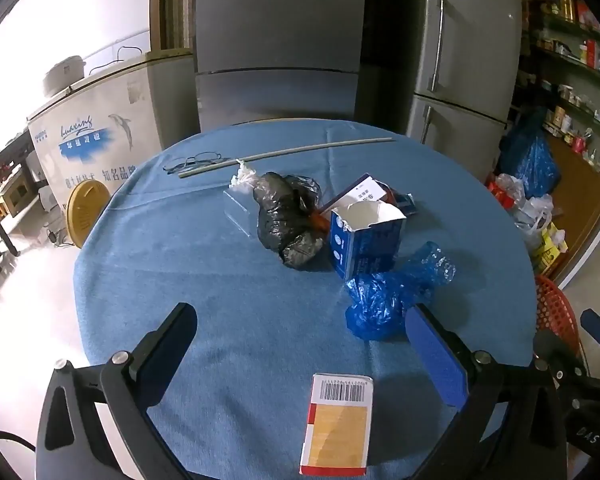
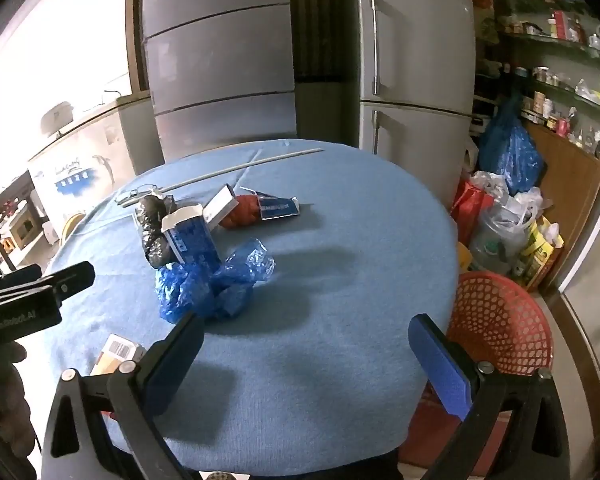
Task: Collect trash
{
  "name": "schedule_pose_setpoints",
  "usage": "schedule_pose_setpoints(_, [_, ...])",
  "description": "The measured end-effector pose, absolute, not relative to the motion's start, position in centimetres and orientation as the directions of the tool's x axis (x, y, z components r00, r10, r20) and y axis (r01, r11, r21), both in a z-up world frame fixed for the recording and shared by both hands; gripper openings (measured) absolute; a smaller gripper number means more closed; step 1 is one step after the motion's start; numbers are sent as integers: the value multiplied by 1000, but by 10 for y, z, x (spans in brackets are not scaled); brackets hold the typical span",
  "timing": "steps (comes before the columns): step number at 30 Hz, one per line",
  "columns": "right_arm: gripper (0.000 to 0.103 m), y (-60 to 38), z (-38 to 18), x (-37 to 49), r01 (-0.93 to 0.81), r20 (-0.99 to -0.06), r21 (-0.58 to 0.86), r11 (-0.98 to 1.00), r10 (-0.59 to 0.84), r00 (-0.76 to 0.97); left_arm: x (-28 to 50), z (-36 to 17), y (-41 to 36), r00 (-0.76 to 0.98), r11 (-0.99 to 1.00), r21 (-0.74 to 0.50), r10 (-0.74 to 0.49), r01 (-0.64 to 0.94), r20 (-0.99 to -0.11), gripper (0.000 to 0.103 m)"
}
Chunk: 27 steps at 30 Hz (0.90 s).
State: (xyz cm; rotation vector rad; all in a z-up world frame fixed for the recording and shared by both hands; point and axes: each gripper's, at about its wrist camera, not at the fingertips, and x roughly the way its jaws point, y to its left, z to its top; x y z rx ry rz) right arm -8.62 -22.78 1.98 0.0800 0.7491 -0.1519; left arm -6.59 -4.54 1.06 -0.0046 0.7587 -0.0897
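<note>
Hovering over the near edge of the round table (image 1: 148, 280) with its blue cloth, the left gripper (image 1: 300, 344) and the right gripper (image 2: 306, 354) both stand spread wide with nothing between the jaws. Nearest, just inside the left gripper's reach, lies a flat small carton (image 1: 336, 424), orange and white with a red stripe and a barcode; it looks light and stiff, so a pinch across its narrow width should hold. Just beyond, to the right, sits a crumpled blue plastic bag (image 1: 384, 300): soft, almost weightless and probably slippery, best taken by squeezing a thick bunch of folds. Touching it behind stands a torn-open blue box (image 1: 364, 244) with a ragged white rim, likely to crush under a hard squeeze, so its side walls are the safer hold. To its left slumps a knotted black bag (image 1: 288, 220), limp and of uncertain weight. Farther still lie a white-and-blue box (image 2: 222, 204) and a red-orange wrapper (image 2: 242, 212). A red mesh basket (image 2: 500, 328) waits off the table's right edge, presumably for the trash.
</note>
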Motion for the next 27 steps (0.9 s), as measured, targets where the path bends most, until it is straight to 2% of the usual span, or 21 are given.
schedule_pose_setpoints(27, [103, -228, 22, -89, 178, -686, 22, 984, -115, 719, -71, 12, -48, 725, 995, -42, -92, 87, -683, 103])
